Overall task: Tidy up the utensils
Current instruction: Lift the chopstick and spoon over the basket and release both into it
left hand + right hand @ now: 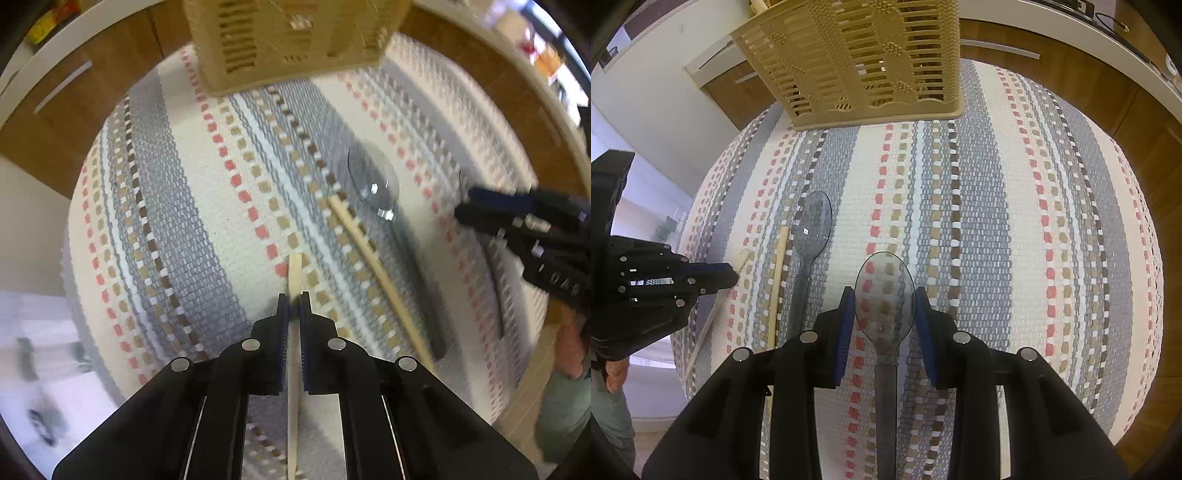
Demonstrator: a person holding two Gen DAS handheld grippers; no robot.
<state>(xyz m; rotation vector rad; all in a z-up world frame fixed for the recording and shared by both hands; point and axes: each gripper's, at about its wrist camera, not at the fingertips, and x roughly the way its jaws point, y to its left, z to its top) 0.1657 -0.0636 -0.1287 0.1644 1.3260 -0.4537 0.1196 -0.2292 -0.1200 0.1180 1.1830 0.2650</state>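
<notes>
My left gripper (294,306) is shut on a wooden chopstick (294,280), held over the striped mat; it also shows at the left of the right wrist view (729,275). A second chopstick (373,254) and a clear grey plastic spoon (375,181) lie on the mat to its right. My right gripper (885,306) is open, its fingers on either side of another clear grey spoon (885,291) that lies on the mat. The first spoon (811,229) and the loose chopstick (777,280) lie left of it. A tan slotted utensil basket (864,62) stands at the mat's far edge.
The striped woven mat (997,221) covers a wooden table (1126,122). The basket also shows at the top of the left wrist view (291,40). A white counter edge (1052,22) runs behind the table.
</notes>
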